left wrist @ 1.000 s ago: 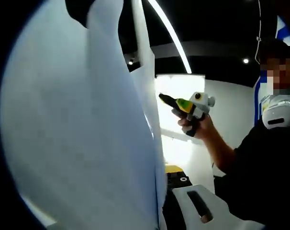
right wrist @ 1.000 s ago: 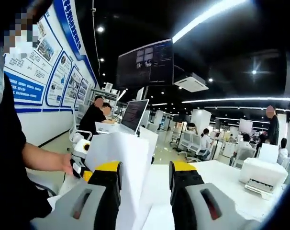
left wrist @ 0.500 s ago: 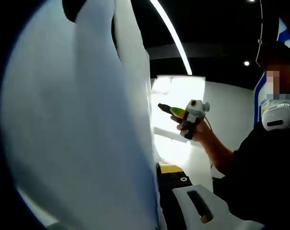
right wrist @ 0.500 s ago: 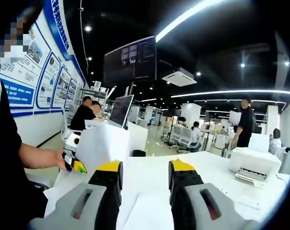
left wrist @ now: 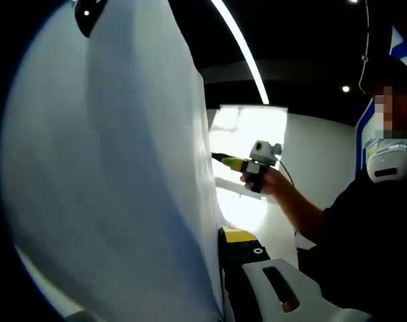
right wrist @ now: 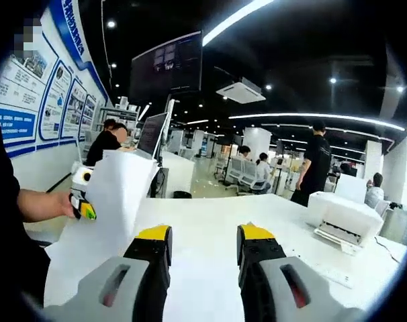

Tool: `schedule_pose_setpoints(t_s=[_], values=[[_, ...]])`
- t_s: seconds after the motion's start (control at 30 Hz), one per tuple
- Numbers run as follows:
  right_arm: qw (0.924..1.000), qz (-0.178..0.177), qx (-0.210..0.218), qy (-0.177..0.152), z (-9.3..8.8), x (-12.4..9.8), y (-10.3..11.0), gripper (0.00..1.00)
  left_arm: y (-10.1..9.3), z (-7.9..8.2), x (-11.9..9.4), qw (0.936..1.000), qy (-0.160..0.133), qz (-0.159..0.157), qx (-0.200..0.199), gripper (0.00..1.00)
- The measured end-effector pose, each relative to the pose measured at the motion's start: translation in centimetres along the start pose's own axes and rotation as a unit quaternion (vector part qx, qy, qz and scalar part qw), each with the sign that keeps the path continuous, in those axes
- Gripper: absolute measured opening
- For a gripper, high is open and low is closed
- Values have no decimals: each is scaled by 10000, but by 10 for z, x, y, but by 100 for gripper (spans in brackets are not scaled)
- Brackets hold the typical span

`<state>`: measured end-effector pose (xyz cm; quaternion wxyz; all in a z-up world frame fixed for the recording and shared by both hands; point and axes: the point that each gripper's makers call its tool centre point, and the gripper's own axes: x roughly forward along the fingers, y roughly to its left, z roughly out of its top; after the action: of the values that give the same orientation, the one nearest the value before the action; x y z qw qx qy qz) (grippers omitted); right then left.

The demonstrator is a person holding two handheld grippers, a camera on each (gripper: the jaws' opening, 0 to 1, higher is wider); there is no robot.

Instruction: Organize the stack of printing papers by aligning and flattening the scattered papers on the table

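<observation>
Gripping the papers (right wrist: 109, 201), left gripper (right wrist: 82, 209) has swung lower.

Matt white papers (right wrist: 113, 194), seemingly smooth

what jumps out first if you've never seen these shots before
In the left gripper view, the stack of white papers stands on edge right against the lens, clamped by the left gripper. The right gripper hangs open and holds nothing above the white table, a printer at its far right.

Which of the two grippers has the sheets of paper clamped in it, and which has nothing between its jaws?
The left gripper clamps the paper. The right gripper is open over the white table.
</observation>
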<state>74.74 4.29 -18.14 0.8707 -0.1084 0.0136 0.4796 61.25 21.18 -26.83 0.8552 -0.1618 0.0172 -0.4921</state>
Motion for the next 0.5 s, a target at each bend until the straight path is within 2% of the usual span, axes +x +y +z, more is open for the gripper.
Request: schedule_pose_setpoints(t_s=[0.17, 0.5], values=[[9999, 97, -22, 136, -7, 10, -1, 34, 1, 0, -1, 10000, 4, -8, 3, 6], [9979, 188, 32, 615, -40, 31, -11, 35, 1, 1, -1, 10000, 27, -18, 23, 6]])
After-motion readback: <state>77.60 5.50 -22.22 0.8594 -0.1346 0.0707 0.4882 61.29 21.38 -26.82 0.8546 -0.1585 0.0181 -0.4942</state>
